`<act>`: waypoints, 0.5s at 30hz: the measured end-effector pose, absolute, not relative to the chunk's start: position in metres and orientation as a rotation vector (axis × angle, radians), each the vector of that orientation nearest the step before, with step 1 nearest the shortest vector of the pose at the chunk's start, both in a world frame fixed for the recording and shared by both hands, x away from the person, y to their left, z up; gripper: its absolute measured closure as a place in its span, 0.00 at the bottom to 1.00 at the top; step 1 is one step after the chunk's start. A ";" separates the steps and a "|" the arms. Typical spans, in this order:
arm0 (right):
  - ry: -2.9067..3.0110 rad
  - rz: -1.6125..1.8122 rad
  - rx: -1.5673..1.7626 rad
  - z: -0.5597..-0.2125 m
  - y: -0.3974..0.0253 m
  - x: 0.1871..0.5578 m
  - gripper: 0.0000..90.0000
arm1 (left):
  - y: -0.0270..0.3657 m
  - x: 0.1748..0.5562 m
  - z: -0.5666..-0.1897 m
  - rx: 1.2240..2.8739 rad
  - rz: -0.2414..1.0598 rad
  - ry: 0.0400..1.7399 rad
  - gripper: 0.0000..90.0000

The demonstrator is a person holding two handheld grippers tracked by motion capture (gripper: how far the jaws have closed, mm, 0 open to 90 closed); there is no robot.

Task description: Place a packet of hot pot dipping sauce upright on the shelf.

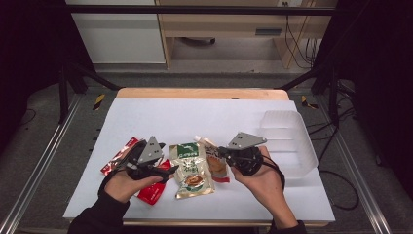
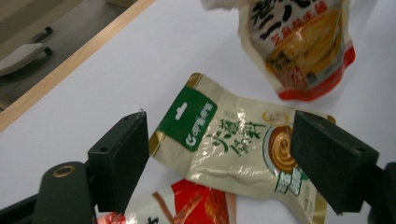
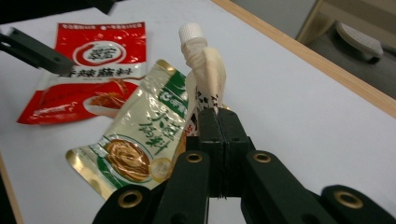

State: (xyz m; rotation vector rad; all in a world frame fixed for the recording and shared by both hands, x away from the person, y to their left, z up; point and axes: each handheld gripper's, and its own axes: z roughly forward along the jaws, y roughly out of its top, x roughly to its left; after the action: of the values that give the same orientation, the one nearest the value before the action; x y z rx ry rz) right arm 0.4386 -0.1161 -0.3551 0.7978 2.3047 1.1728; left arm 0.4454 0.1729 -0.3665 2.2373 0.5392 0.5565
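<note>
while the right gripper [image 3: 218,126] is pinching the spouted pouch [image 3: 205,70] with its jaws pressed together on the pouch's edge, the left gripper [image 2: 219,158] is hovering with its jaws spread wide above the green-topped sauce packet [image 2: 233,149]. in the right gripper view the pouch is standing up from the jaws, its white cap [image 3: 190,31] pointing away from the camera, and its lower part is lying against the green-topped packet. in the high view the pouch [image 1: 215,158] is sitting near the middle of the white table [image 1: 204,117], just beside the green-topped packet, with the right gripper [image 1: 225,152] at its right edge. a red sauce packet [image 3: 91,70] is lying partly under the green-topped one on the left gripper's side, and another red packet [image 1: 119,155] is lying beyond the left hand [image 1: 129,184]. a clear plastic tray [image 1: 287,141] is resting at the table's right edge, close to the right hand [image 1: 260,178].
</note>
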 end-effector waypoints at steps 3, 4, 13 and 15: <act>2.319 1.203 0.756 -0.353 -0.112 0.437 1.00 | 0.162 0.454 -0.361 2.259 0.545 0.504 0.24; 2.324 1.211 0.741 -0.352 -0.110 0.437 1.00 | 0.160 0.456 -0.358 2.262 0.536 0.492 0.25; 2.350 1.258 0.675 -0.346 -0.099 0.436 1.00 | 0.149 0.471 -0.347 2.266 0.498 0.443 0.31; 2.357 1.274 0.657 -0.345 -0.096 0.435 1.00 | 0.148 0.475 -0.346 2.261 0.472 0.441 0.34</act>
State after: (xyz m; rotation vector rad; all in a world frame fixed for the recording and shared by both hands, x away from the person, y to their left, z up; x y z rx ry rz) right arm 0.4353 -0.0963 -0.3447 0.6567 2.3565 1.2741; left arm 0.4746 0.1482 -0.3456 2.2615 0.4407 0.4715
